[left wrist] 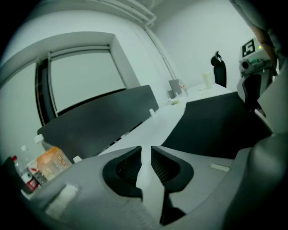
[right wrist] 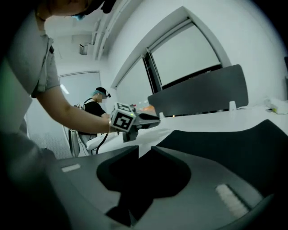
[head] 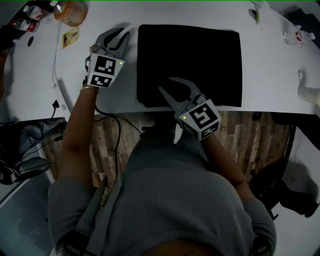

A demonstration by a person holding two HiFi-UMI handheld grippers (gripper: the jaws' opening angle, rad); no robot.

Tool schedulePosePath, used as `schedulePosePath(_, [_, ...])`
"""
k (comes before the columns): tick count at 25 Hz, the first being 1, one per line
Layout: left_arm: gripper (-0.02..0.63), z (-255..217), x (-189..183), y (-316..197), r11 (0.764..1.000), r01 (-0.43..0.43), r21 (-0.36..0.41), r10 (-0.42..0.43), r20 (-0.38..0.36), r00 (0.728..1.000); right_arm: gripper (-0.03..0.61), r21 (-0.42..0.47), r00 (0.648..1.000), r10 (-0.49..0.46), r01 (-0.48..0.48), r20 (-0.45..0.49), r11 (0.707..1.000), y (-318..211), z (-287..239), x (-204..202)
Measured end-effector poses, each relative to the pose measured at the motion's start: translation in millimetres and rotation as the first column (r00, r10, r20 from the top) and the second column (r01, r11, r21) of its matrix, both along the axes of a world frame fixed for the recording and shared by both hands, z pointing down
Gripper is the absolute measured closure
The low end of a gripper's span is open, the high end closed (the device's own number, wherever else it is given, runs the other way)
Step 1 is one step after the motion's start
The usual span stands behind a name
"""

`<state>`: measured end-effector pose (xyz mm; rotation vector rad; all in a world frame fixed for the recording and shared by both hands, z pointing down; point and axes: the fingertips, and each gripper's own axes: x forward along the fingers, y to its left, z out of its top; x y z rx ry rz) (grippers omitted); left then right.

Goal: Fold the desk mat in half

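The black desk mat point(head: 200, 60) lies flat on the white desk point(head: 35, 85), its near edge close to the desk's front edge. My left gripper point(head: 121, 35) hovers over bare desk just left of the mat's far left corner. Its jaws stand slightly apart with nothing between them; white desk shows through the gap point(left wrist: 146, 150). My right gripper point(head: 165, 83) hangs over the mat's near left part, jaws a little apart and holding nothing point(right wrist: 144, 148). The mat point(right wrist: 238, 148) spreads to the right in the right gripper view, where the left gripper point(right wrist: 150, 120) also shows.
An orange packet point(head: 70, 11), small bottles point(head: 27, 22) and a yellow card point(head: 70, 37) sit at the desk's far left. A white cable point(head: 57, 75) runs along the left. Small items point(head: 295, 35) lie far right. A dark divider panel point(left wrist: 99, 121) backs the desk. Another person point(right wrist: 92, 112) stands beyond.
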<state>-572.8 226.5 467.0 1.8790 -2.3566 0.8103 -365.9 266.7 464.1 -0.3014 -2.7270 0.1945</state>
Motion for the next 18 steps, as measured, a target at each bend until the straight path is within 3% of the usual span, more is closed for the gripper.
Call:
schedulePosePath(3, [0.572, -27, 15, 14, 0.98, 0.134, 0.149, -0.119, -0.105, 0.987, 0.508, -0.016, 0.993, 0.105, -0.104, 0.057, 0.994, -34, -20, 6])
schedulePosePath(7, [0.577, -61, 56, 17, 0.938, 0.217, 0.269, -0.164, -0.208, 0.964, 0.537, -0.022, 0.967, 0.216, -0.215, 0.134, 0.976, -76, -50, 21])
schedulePosePath(10, [0.591, -83, 89, 13, 0.919, 0.234, 0.318, -0.151, -0.264, 0.952, 0.552, -0.02, 0.947, 0.255, -0.256, 0.197, 0.967, -97, -75, 33])
schedulePosePath(13, [0.615, -103, 122, 3, 0.909, 0.219, 0.355, -0.123, -0.272, 0.954, 0.571, -0.022, 0.927, 0.272, -0.276, 0.256, 0.961, -112, -101, 44])
schedulePosePath(18, [0.615, -128, 155, -9, 0.888, 0.246, 0.389, -0.121, -0.32, 0.94, 0.577, -0.012, 0.914, 0.246, -0.257, 0.324, 0.966, -124, -136, 56])
